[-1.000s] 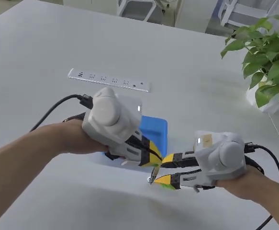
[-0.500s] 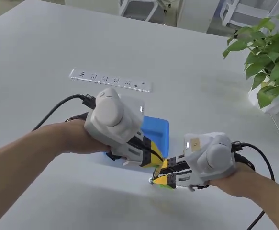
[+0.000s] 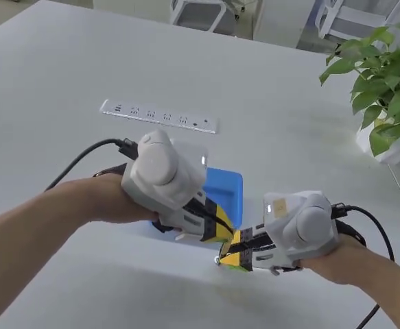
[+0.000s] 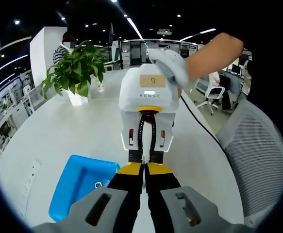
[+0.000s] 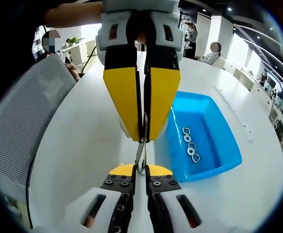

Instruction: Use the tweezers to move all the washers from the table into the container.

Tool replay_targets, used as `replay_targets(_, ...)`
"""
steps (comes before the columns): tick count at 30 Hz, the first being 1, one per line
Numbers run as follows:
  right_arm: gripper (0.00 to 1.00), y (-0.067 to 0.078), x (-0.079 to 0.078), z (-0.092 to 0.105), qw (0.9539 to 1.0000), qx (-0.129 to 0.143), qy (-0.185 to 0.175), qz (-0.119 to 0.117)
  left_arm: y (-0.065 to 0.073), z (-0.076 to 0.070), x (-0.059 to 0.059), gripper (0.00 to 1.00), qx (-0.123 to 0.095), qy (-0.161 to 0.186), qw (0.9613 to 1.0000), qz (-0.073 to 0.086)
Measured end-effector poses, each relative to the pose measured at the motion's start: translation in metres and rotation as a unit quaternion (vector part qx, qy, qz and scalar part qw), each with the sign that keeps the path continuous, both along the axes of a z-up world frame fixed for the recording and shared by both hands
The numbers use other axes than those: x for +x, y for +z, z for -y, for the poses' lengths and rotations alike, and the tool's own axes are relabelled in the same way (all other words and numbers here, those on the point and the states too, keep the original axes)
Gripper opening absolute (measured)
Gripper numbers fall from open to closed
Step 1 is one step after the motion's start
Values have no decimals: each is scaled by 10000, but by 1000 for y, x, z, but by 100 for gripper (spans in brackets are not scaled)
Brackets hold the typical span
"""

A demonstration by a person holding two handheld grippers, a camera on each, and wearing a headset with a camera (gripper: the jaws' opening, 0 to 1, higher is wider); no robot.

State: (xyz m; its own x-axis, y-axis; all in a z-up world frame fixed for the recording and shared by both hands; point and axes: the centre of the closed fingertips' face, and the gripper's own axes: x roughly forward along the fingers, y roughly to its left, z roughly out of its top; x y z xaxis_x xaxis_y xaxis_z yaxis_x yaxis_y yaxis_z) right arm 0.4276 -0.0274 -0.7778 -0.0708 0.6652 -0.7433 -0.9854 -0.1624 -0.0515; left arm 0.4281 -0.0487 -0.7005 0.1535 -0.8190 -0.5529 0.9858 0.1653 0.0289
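Observation:
The thin metal tweezers [image 5: 141, 145] stand between the two grippers, tip near the table [image 3: 217, 259]. My left gripper [image 3: 221, 232] is shut on their upper part; its yellow jaws come down from the top of the right gripper view. My right gripper [image 5: 140, 170] is shut on their lower end and faces the left gripper [image 4: 143, 170] head-on. Just beyond the jaws sits the blue container [image 3: 228, 185], with several washers [image 5: 190, 143] lying in it. One washer [image 4: 98, 185] shows on the container's floor in the left gripper view.
A white power strip [image 3: 157, 115] lies farther back on the grey table. A potted plant [image 3: 381, 75] stands at the right edge. Black cables trail from both grippers. A mesh chair [image 5: 20, 111] stands beside the table, and people sit at desks far behind.
The right gripper has moved left up to the left gripper, and its jaws have gone from apart to shut on the tweezers. The left gripper has stayed put.

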Motion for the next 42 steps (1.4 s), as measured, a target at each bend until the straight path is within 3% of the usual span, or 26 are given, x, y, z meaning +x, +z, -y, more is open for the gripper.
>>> replay_targets(9,8,0,0,-1,10000,37,-35,-14,0,-1,-1,6,30,12,10000,-5)
replay_targets(20,8,0,1,0,10000,23,-62,-12,2,-11,0,20,-5,120,9999,3)
replay_targets(33,8,6,6,1,9999,19,-146,55,0,-33,-3,40,-154,501,9986,-116)
replay_targets(42,9,18,12,1,9997,89,-207,79,6,-47,-3,64,-411,858,9952,-221)
